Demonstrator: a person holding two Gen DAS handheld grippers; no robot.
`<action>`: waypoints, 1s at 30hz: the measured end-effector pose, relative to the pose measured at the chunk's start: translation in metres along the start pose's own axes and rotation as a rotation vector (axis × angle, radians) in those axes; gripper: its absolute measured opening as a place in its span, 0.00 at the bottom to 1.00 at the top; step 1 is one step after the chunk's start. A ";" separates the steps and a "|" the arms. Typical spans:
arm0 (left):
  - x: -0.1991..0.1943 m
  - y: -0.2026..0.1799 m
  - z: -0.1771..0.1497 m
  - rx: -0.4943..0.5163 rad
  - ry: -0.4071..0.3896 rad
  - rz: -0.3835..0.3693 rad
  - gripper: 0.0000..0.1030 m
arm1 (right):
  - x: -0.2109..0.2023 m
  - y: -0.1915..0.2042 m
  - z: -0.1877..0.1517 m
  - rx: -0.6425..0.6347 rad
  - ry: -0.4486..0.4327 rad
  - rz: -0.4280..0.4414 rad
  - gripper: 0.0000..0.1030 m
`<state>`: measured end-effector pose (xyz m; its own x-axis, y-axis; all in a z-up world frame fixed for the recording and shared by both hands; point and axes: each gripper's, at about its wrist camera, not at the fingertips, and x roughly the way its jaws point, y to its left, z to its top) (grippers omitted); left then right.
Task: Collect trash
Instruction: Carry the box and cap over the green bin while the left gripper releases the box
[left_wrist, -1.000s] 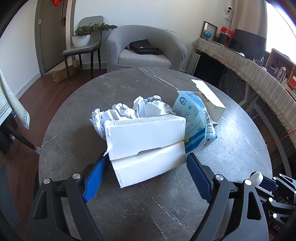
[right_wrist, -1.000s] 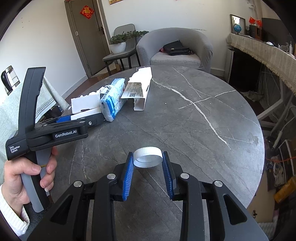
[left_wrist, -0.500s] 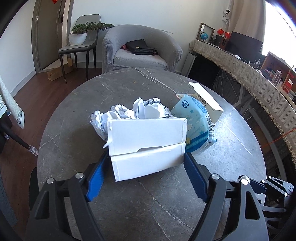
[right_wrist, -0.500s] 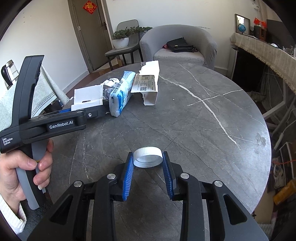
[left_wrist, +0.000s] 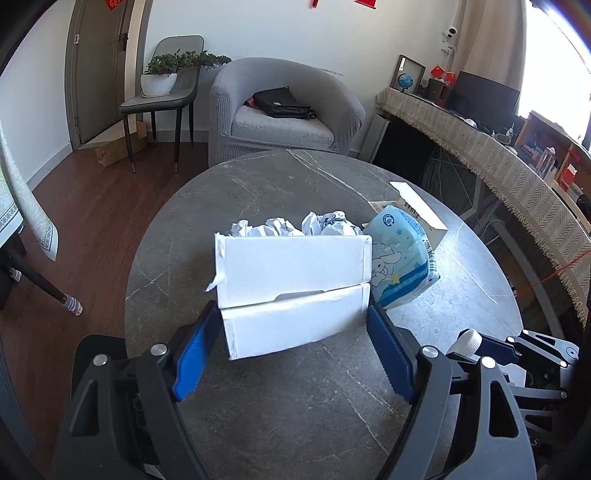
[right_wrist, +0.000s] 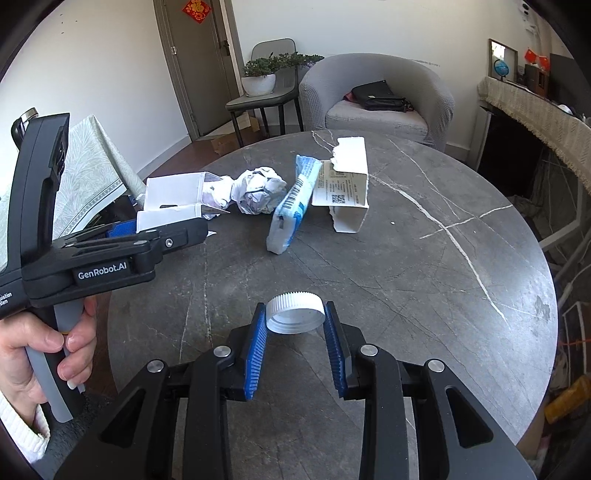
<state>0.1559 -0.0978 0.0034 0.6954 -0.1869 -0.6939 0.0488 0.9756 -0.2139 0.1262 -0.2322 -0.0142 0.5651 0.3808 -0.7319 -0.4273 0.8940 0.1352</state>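
Observation:
A white cardboard box (left_wrist: 291, 284), split into two halves, hangs level between the blue pads of my left gripper (left_wrist: 293, 314), which is shut on its sides. From the right wrist view the same box (right_wrist: 170, 195) shows at the left, with a person's hand (right_wrist: 37, 350) on the gripper's handle. My right gripper (right_wrist: 294, 309) is shut on a white ribbed bottle cap (right_wrist: 295, 321) above the grey marble table (right_wrist: 406, 277). Behind the box lie crumpled paper (left_wrist: 291, 227), a blue tissue pack (left_wrist: 400, 266) and a torn white carton (left_wrist: 417, 206).
The round table's edge (left_wrist: 147, 236) drops to a wooden floor on the left. A grey armchair (left_wrist: 284, 107) with a black bag and a chair with a potted plant (left_wrist: 162, 77) stand beyond. A cloth-covered sideboard (left_wrist: 498, 166) runs along the right.
The left jaws closed in on the white box, which now sits level between the pads and higher off the table. Both grippers drew back a little. The cap stayed gripped.

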 end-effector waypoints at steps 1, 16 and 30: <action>-0.003 0.003 0.000 0.000 -0.001 -0.005 0.79 | 0.002 0.004 0.002 -0.006 0.001 0.004 0.30; -0.041 0.070 0.002 -0.020 -0.043 0.001 0.79 | 0.032 0.071 0.036 -0.087 0.006 0.065 0.30; -0.056 0.150 -0.009 -0.085 -0.018 0.085 0.79 | 0.062 0.117 0.055 -0.125 -0.006 0.127 0.30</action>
<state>0.1174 0.0577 0.0040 0.7075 -0.1012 -0.6994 -0.0711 0.9745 -0.2130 0.1499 -0.0906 -0.0066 0.5055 0.4902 -0.7100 -0.5795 0.8026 0.1416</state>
